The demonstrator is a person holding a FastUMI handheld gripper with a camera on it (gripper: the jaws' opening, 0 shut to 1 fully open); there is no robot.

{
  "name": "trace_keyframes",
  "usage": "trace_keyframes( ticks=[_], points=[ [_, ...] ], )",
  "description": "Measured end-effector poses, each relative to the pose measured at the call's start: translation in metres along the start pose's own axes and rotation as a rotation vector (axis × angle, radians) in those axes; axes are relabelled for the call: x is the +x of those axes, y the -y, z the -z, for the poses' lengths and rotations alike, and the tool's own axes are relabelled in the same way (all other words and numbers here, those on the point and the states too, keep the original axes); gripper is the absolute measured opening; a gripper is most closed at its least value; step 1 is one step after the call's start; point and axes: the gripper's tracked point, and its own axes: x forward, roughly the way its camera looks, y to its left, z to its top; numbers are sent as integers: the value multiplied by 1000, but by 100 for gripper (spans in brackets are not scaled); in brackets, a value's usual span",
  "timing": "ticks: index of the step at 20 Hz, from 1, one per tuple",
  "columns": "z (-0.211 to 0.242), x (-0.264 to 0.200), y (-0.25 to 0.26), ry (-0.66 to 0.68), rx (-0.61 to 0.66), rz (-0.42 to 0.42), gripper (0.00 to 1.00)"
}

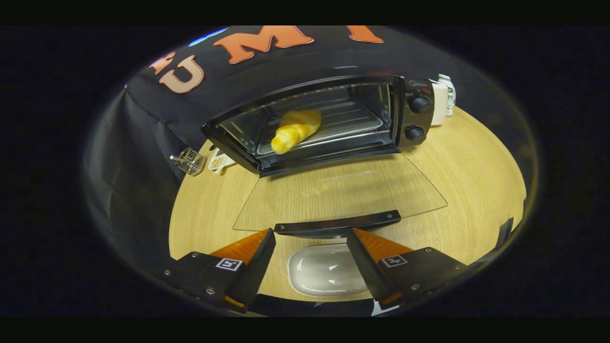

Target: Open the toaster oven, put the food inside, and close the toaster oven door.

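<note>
Tongs spread wide at the oven door handle

Gripper [310, 238] stands released, fingers wide apart and holding nothing, its tips just beside the two ends of the door handle [337, 223]. A white dish [324, 270] lies on the table [476, 181] between the fingers. Near the table's far left edge sit a small wire basket [189, 161] and a white object [220, 162]. Beyond the lowered glass door [343, 190], the toaster oven [324, 121] holds the croissant [295, 129] on its tray.
</note>
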Motion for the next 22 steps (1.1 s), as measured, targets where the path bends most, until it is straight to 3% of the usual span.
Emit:
trace_keyframes(
  ticks=[7, 11, 22],
  points=[
    [-54, -27, -13, 122, -167, 16, 87],
    [-85, -32, -17, 183, -173, 14, 85],
    [-173, -16, -23, 362, -273, 112, 85]
  ],
)
